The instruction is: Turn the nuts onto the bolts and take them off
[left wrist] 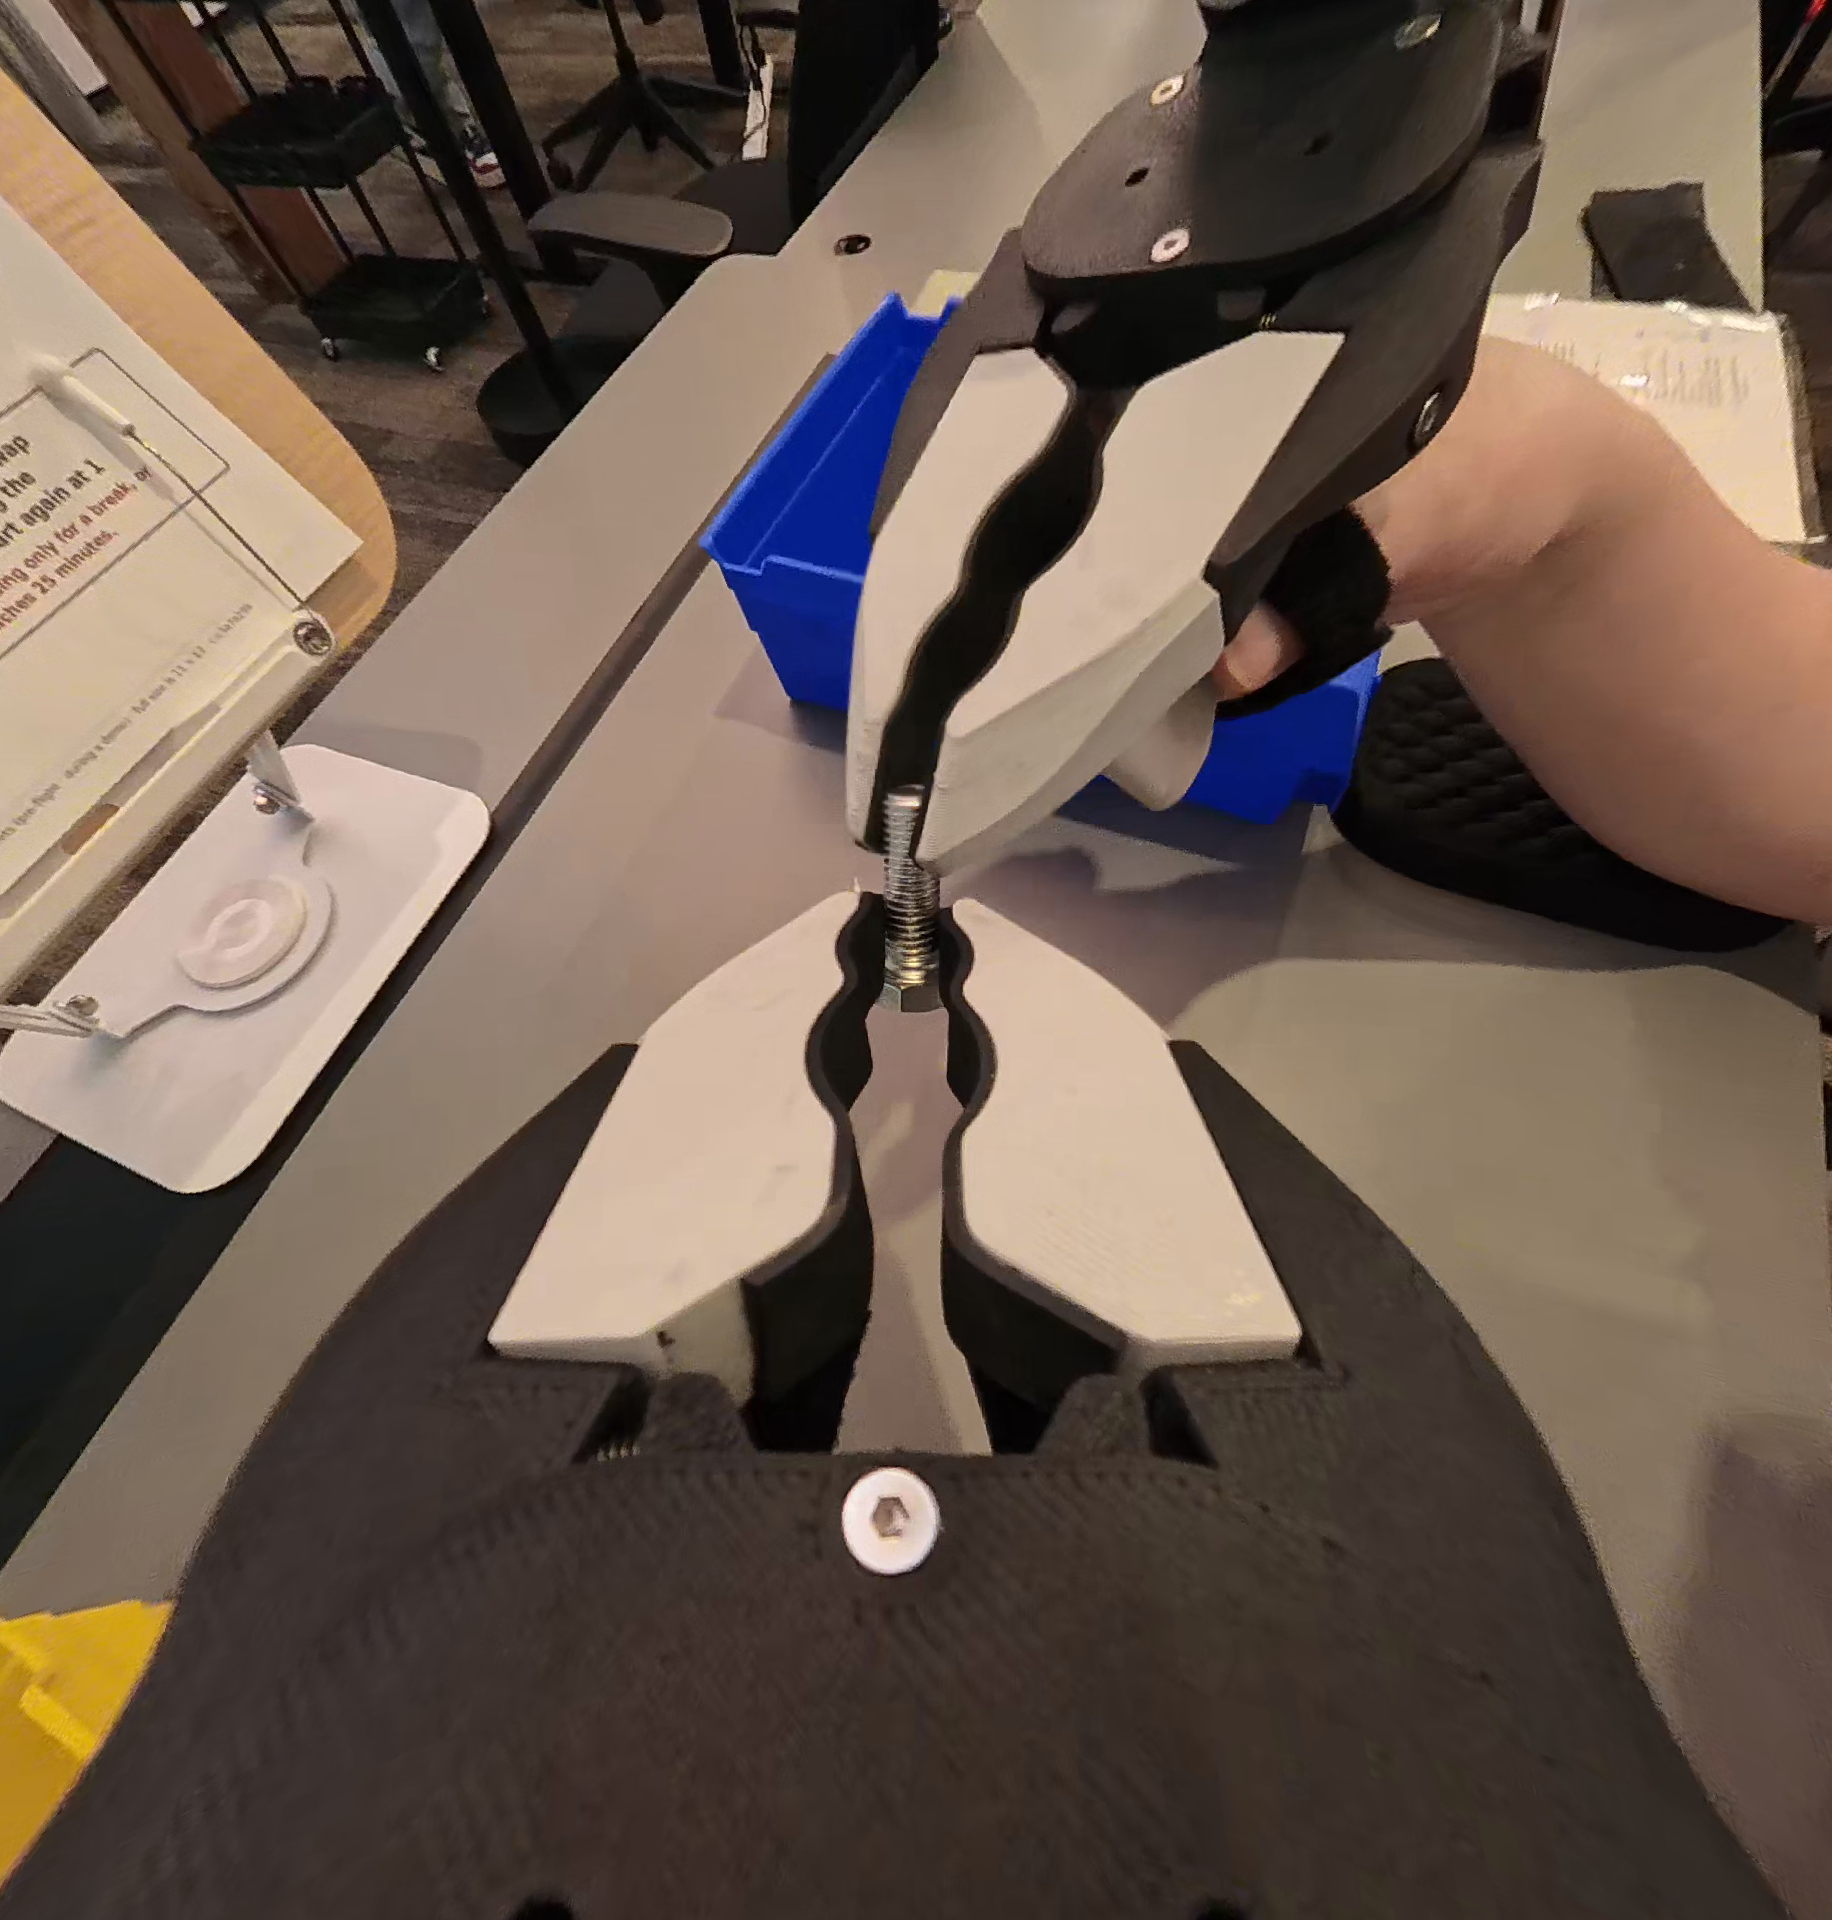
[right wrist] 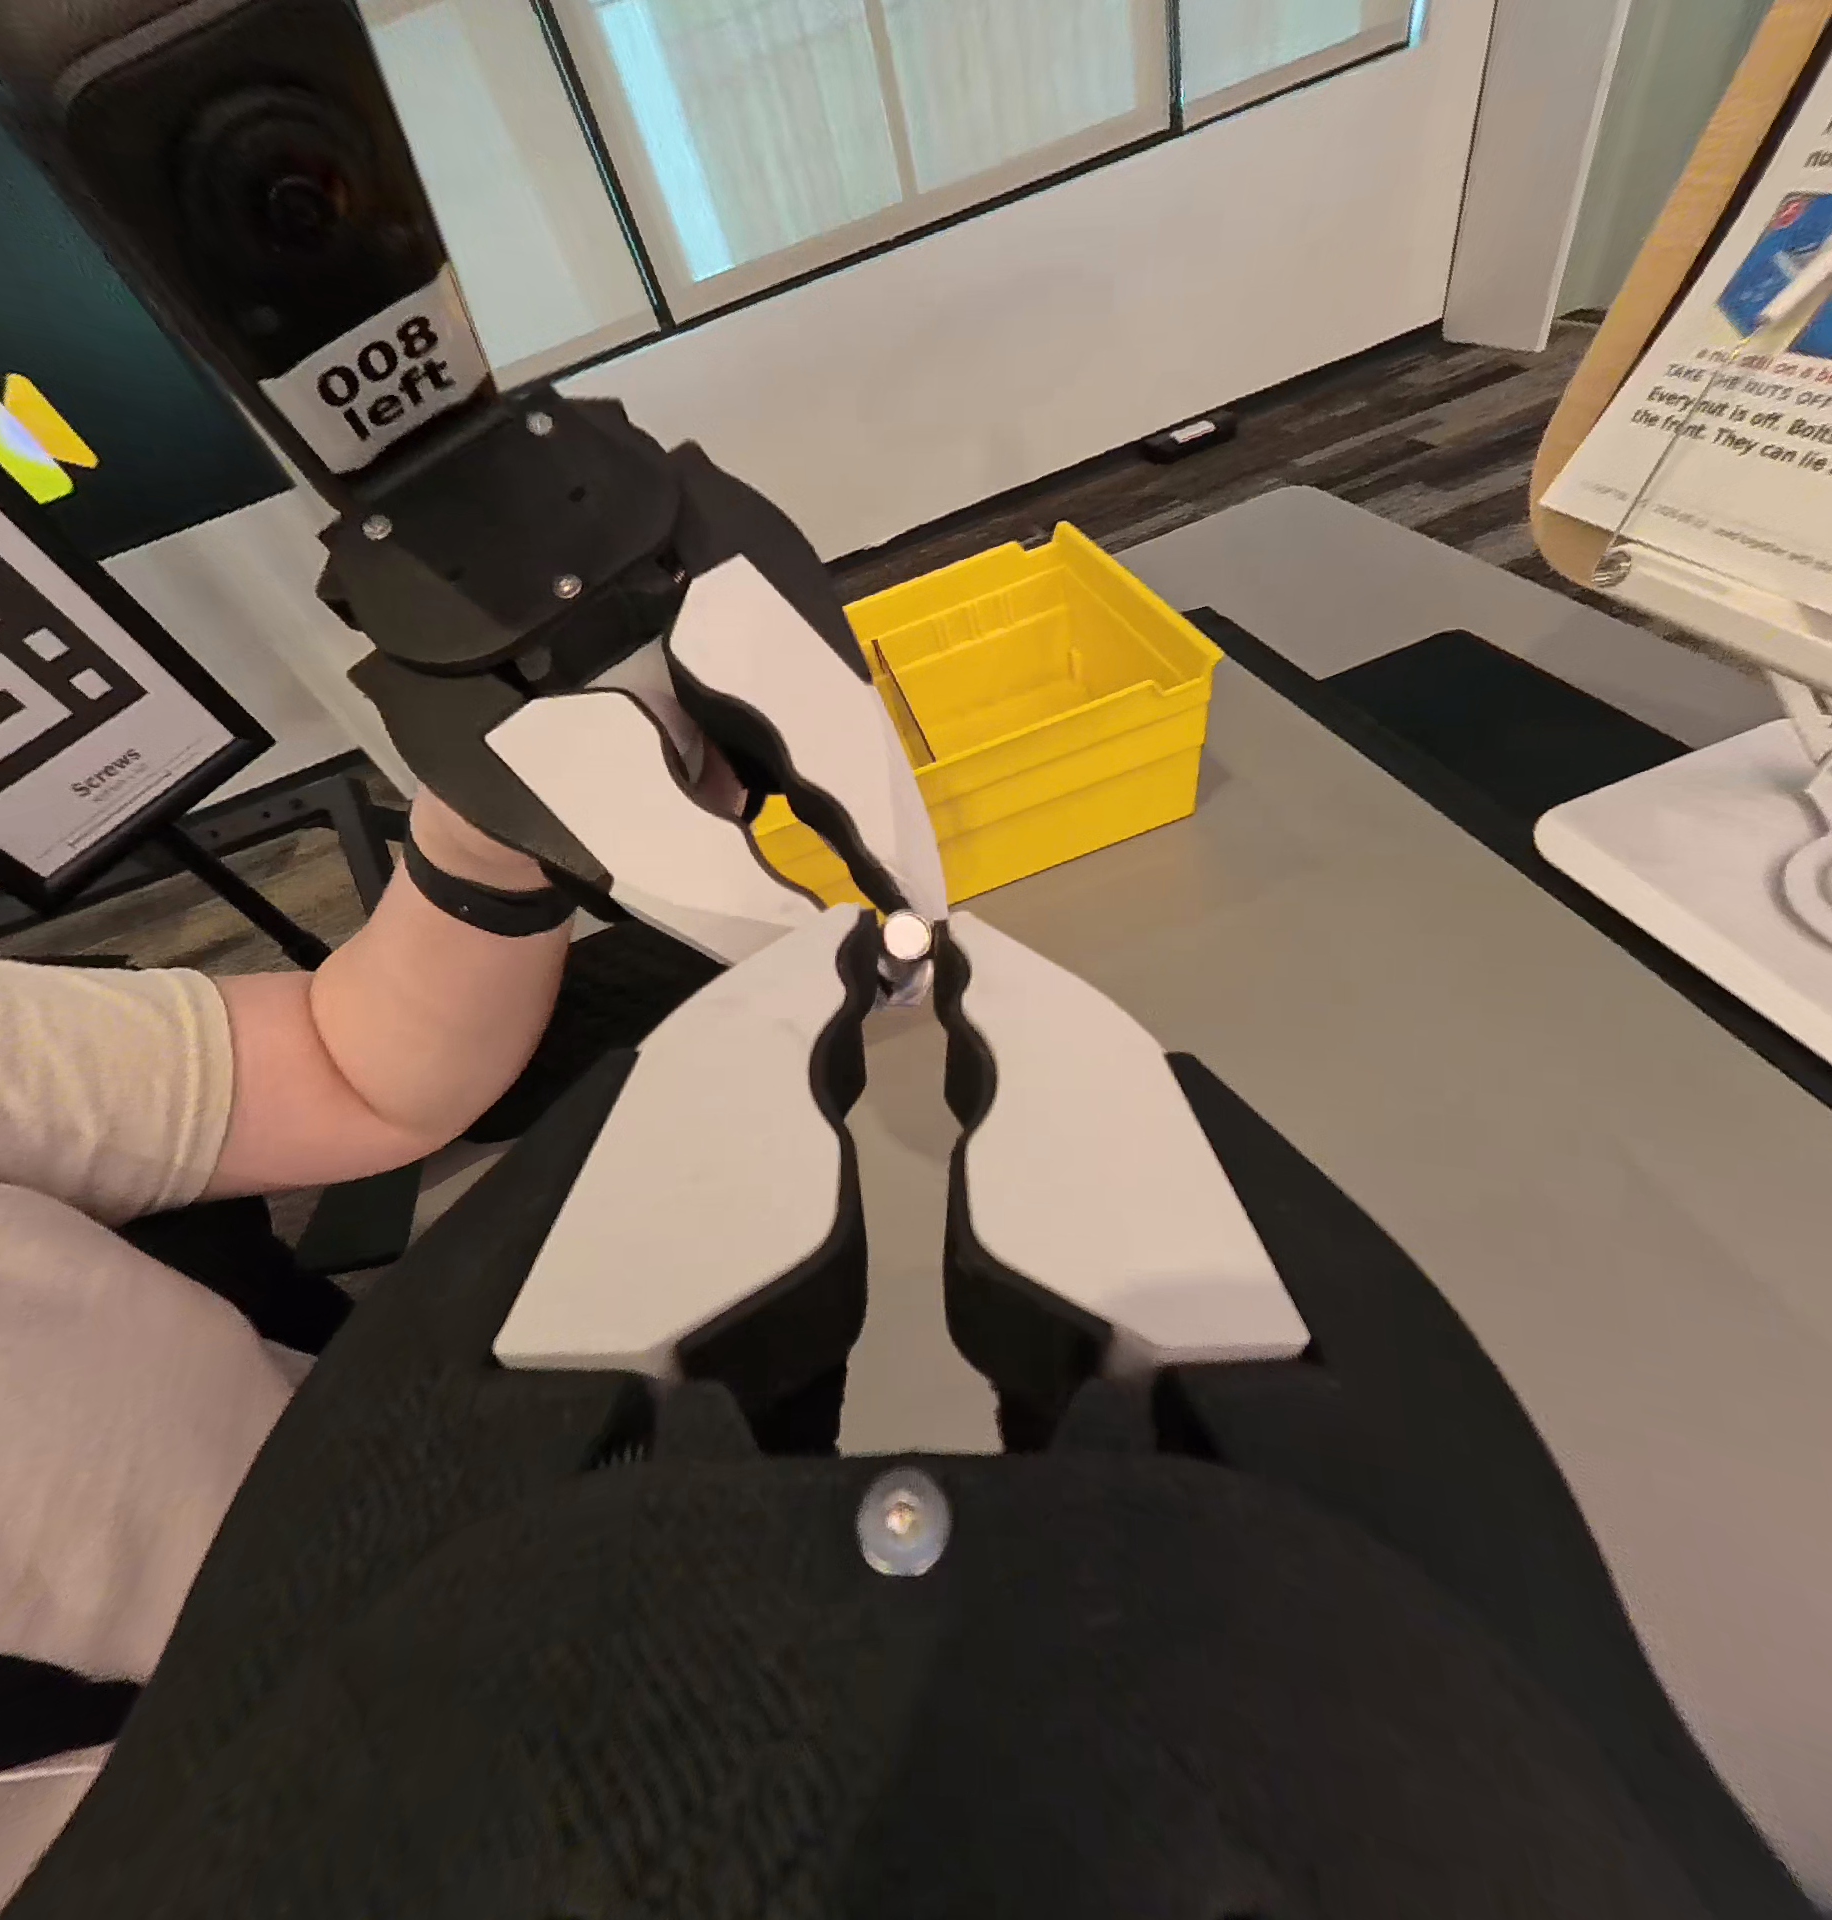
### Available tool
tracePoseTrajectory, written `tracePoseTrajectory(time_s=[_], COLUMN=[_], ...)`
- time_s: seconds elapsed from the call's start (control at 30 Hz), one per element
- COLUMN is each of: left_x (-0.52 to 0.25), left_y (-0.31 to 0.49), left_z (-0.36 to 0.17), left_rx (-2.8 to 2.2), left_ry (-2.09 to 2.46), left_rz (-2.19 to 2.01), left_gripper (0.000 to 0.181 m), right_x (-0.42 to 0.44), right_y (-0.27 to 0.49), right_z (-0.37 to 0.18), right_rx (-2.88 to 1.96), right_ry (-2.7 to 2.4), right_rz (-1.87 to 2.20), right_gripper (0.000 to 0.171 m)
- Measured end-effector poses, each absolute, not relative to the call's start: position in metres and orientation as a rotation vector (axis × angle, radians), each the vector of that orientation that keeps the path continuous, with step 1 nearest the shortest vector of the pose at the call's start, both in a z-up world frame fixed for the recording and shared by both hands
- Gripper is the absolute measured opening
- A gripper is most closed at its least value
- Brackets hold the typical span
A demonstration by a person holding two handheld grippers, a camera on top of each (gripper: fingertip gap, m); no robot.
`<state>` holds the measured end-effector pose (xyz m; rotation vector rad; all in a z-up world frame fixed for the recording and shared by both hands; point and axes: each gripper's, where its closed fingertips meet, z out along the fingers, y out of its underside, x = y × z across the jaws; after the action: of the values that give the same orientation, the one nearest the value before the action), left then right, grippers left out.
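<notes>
The bolt [left wrist: 907, 894] is held in the air above the grey table [left wrist: 1411, 1143], between the two grippers, its long axis running from one set of fingertips to the other. In the left wrist view the left gripper [left wrist: 907, 971] is clenched on the lower end, where the nut [left wrist: 907, 982] sits on the thread; whether the pads bear on the nut alone or also on the bolt head behind it cannot be told. The right gripper [left wrist: 896, 831] comes in from above and is closed on the upper threaded end of the shank. Bare thread shows between the two grips. In the right wrist view the bolt [right wrist: 907, 951] points nearly straight at the camera, so its flat end face shows between the right gripper's tips [right wrist: 904, 971], with the left gripper [right wrist: 896, 904] meeting it from the far side. The coming turn depends on this shared axis: judged from the frames, one gripper must rotate about the bolt's length while the other holds firm. A tilt off axis could bind the thread. A blue bin [left wrist: 818, 540] stands behind the right gripper; a yellow bin [right wrist: 1057, 717] stands behind the left.
</notes>
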<state>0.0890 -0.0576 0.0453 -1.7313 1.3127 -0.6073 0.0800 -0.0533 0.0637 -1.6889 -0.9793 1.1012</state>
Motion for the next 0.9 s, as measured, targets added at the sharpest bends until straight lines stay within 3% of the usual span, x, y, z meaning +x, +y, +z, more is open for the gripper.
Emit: tracePoseTrajectory(time_s=[0.1,0.17,0.27,0.53,0.8,0.9], left_x=[0.078,0.058,0.027,-0.020,-0.023,-0.022], left_y=[-0.058,-0.051,-0.047,-0.063,-0.074,-0.071], left_z=[0.040,0.043,0.062,0.136,0.145,0.141], left_rx=[-1.772,-1.823,-1.829,-1.622,-1.557,-1.578], left_ry=[1.345,1.312,1.207,0.918,0.904,0.919], left_rz=[-0.568,-0.472,-0.419,-0.575,-0.656,-0.643], left_gripper=[0.016,0.044,0.063,0.064,0.069,0.070], right_x=[0.075,0.070,0.051,0.014,0.005,0.014], right_y=[-0.051,-0.042,-0.037,-0.038,-0.041,-0.045], right_z=[0.052,0.037,0.000,-0.109,-0.132,-0.127], right_rx=[-1.715,-1.751,-1.826,-2.002,-2.007,-2.005], right_ry=[-1.019,-1.036,-1.119,-1.371,-1.447,-1.510], right_rz=[1.026,0.899,0.761,0.461,0.375,0.371], right_gripper=[0.010,0.010,0.011,0.011,0.011,0.023])
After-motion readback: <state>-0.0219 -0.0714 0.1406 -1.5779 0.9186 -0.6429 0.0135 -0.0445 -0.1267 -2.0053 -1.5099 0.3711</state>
